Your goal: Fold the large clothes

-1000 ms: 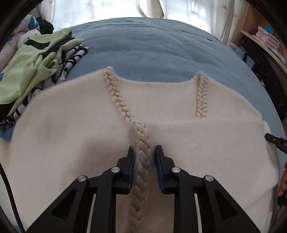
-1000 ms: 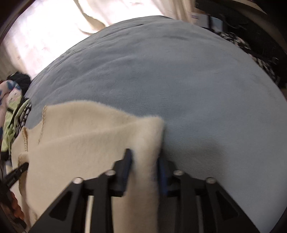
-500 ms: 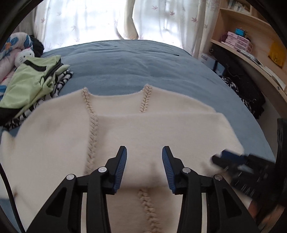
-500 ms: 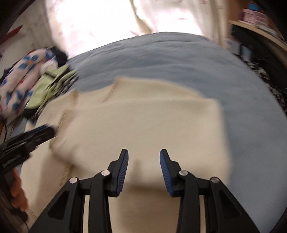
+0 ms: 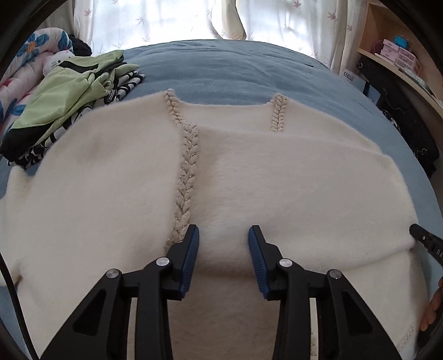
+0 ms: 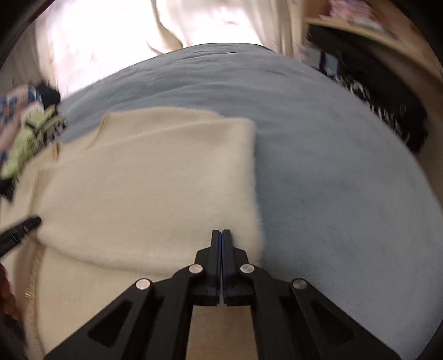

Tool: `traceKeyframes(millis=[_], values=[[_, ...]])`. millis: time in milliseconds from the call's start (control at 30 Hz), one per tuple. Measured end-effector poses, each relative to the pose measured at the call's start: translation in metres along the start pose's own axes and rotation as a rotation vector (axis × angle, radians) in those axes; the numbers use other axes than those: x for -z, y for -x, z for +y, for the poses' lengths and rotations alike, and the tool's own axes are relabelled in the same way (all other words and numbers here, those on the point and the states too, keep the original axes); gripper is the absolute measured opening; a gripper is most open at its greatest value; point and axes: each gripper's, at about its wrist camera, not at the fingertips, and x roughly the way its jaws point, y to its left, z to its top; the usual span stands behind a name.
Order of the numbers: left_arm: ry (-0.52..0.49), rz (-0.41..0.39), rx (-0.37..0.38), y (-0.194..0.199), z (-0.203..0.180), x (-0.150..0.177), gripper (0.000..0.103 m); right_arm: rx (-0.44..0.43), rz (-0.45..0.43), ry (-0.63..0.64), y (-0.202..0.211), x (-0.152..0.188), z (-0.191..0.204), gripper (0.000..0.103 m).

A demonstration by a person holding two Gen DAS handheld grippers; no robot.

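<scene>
A large cream fuzzy garment (image 5: 105,193) with braided trim (image 5: 187,166) lies spread on the blue bed (image 5: 235,72). Its right part is folded over the middle, with the fold's lower edge running across in front of my left gripper. My left gripper (image 5: 223,235) is open and empty, just above the garment near the braid. In the right wrist view the garment (image 6: 155,188) shows its folded right edge. My right gripper (image 6: 221,234) is shut with the jaws together at the garment's lower right edge; no cloth shows between them. Its tip shows in the left wrist view (image 5: 423,238).
A pile of green and black-and-white striped clothes (image 5: 66,97) lies at the bed's left side beside a floral quilt (image 5: 25,69). Curtains (image 5: 193,19) hang behind the bed. Wooden shelves (image 5: 398,55) and dark items stand on the right. Bare blue bedding (image 6: 332,166) lies right of the garment.
My left gripper let go of the braid, opened and drew back. My right gripper released the garment edge, opened, then shut empty at the folded garment's right edge.
</scene>
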Motion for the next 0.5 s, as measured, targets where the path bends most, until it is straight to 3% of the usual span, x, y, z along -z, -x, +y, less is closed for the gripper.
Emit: traceKeyframes(millis=[200,400,500], values=[[0.010,0.014,-0.010,-0.002,-0.001,-0.002,0.038,0.061,-0.012,0.034,0.000,0.002,0.015,0.003],[0.021,0.043,0.008,0.008,-0.007,0.002,0.062,0.019,0.004,-0.023,0.009,0.005,0.010,0.005],[0.004,0.038,-0.006,0.018,-0.013,0.007,0.063,-0.002,0.009,-0.051,0.015,0.009,0.009,0.011]])
